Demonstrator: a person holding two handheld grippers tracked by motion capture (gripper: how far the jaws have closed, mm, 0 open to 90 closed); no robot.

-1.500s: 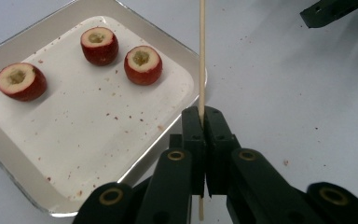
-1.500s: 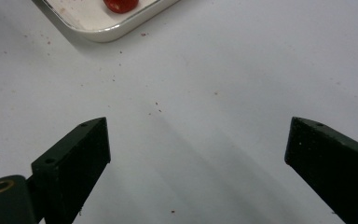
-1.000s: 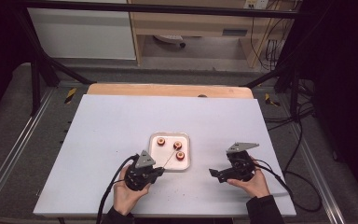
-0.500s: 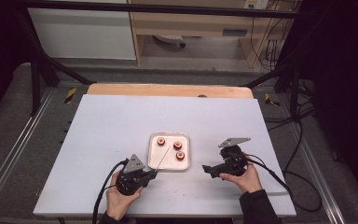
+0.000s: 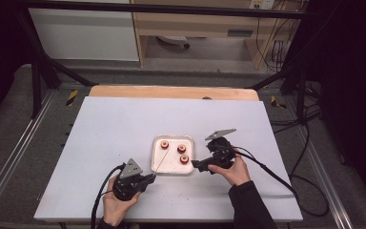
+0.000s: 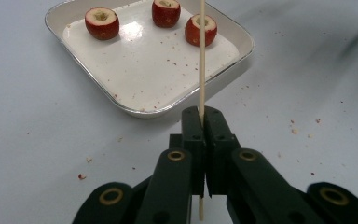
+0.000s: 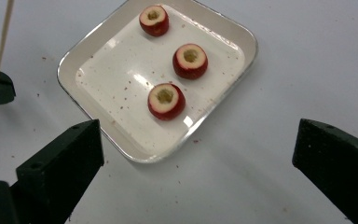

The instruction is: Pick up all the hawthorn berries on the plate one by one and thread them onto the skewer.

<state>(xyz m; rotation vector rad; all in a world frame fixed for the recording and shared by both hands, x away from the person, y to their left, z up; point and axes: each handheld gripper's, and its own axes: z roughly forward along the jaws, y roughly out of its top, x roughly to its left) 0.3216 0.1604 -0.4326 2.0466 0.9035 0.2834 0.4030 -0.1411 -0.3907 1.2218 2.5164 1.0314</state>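
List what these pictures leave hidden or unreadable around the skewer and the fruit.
- Skewer tip: cut off by the top edge in the left gripper view; too thin to trace in the high view.
- Skewer's lower end: hidden behind the left gripper.
- Fruit pieces: their undersides rest unseen on the tray.

White table bears tray (red crumbs around).

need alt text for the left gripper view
The left gripper, fingers shut, pinches a thin wooden skewer pointing toward a white tray. Three cored red fruit pieces sit at the tray's far side, on a pale crumb-flecked table.
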